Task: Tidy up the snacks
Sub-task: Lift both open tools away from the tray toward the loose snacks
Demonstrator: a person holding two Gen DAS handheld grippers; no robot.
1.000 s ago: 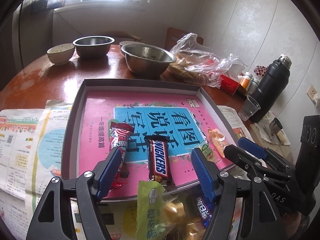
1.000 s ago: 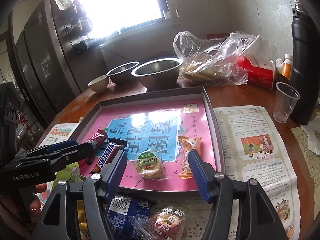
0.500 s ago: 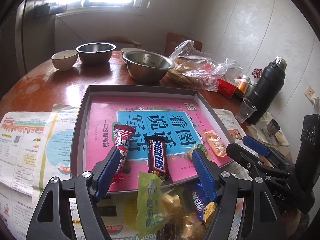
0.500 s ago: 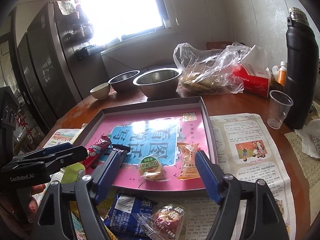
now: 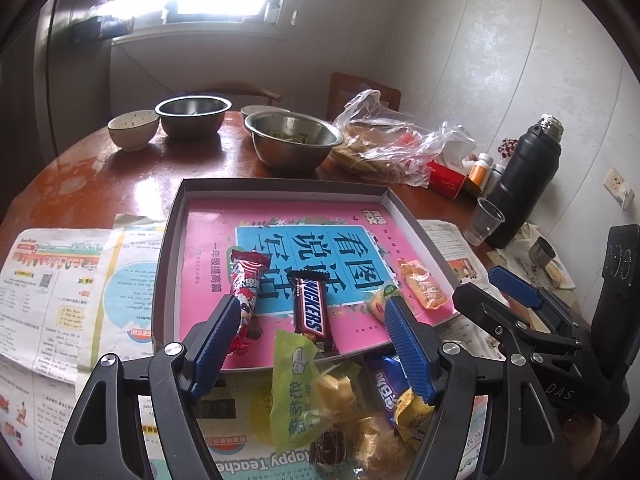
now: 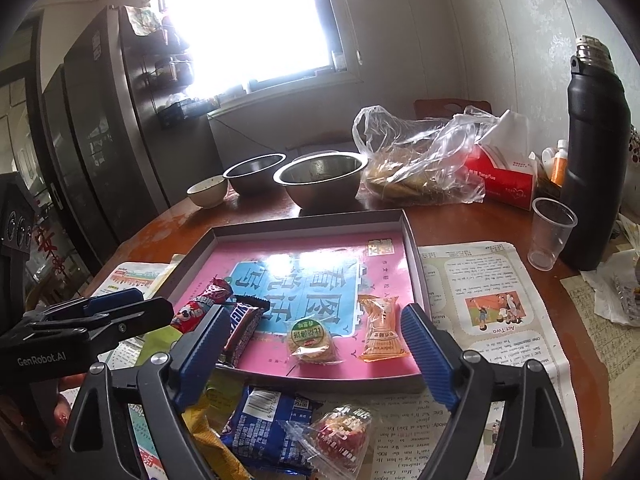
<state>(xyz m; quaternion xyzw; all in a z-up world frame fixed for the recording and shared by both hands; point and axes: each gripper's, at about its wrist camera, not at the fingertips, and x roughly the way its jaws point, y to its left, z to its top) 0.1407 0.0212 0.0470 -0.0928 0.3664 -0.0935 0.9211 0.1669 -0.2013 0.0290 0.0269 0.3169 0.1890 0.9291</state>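
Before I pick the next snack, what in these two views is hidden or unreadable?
- Snack pile, left wrist view: bottom edge and left gripper cut it off; count unclear.
- Round cookie, left wrist view: finger covers most of it.
- Snickers bar, right wrist view: right gripper finger hides its near end.
- Steel bowl contents: too dim.

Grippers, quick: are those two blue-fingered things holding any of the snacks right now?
Left gripper: open, holding nothing.
Right gripper: open, holding nothing.
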